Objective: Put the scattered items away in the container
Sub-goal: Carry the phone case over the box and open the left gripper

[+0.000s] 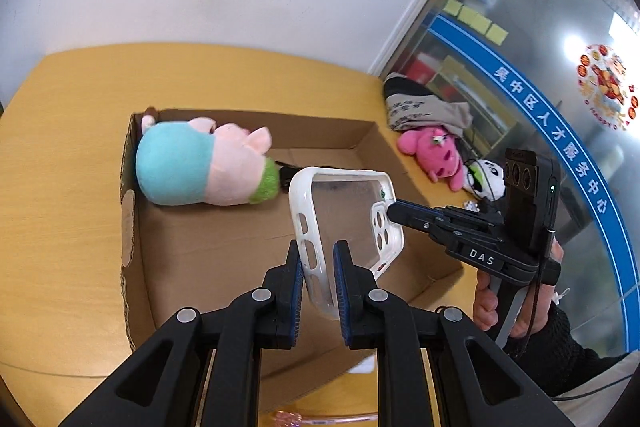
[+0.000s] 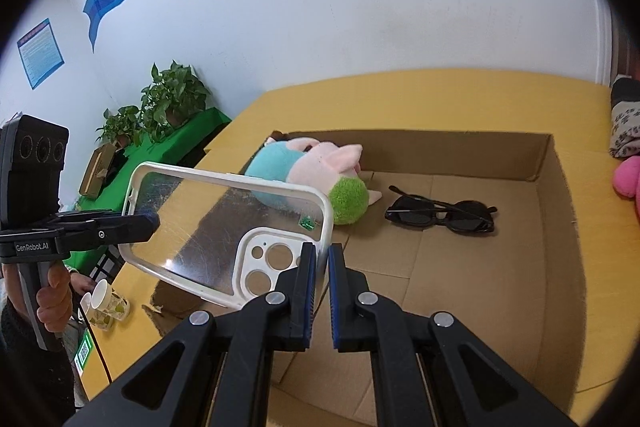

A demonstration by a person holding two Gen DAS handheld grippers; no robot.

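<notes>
Phone case [image 1: 344, 223] sits pinched between both hand-held grippers, seemingly above the box [image 1: 168, 251].

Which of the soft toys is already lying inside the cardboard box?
The pig plush with the light blue body lies inside the cardboard box. The pink plush and the panda plush lie outside it, on the table.

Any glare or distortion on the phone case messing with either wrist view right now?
Left wrist view: phone case sharp, little glare; fisheye bends the cardboard box edges. Right wrist view: streaky reflections on the case's clear back; the sunglasses stay crisp; dark vignette at the corners.
</notes>
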